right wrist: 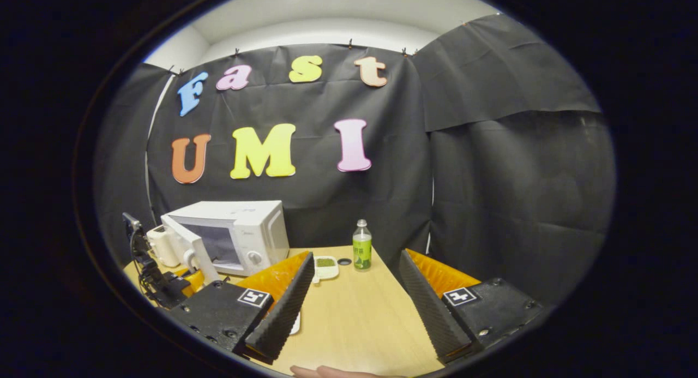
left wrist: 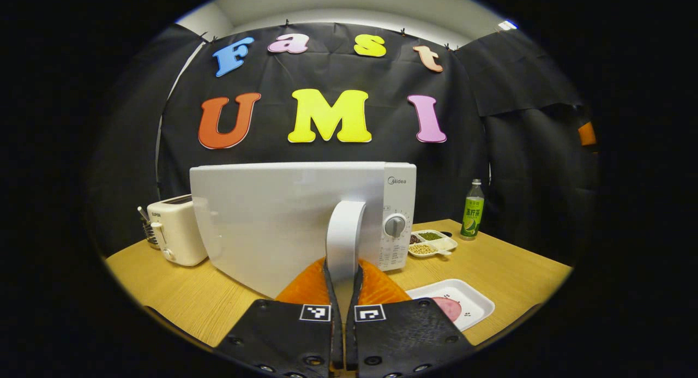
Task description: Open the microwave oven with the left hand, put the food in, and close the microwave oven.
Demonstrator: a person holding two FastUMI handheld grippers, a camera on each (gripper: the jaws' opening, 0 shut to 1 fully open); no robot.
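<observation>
In the left gripper view we see our left tongs (left wrist: 343,291) pinching the upright white handle (left wrist: 345,236) of the microwave (left wrist: 401,203), a finger pressed on each side of it. The door (left wrist: 262,220) stands swung out toward us, its flat white face hiding the oven's opening. On the worktop (left wrist: 507,258), near and to the right of the tongs, lies a white tray (left wrist: 474,301) with the pink food (left wrist: 448,307) on it. Farther right of the microwave sit a small divided dish (left wrist: 433,243) and a green bottle (left wrist: 472,210); a cream toaster (left wrist: 175,229) stands at the left. In the right gripper view our right tongs (right wrist: 354,296) are spread wide with nothing between them, above bare worktop, with the microwave well off to the far left.
</observation>
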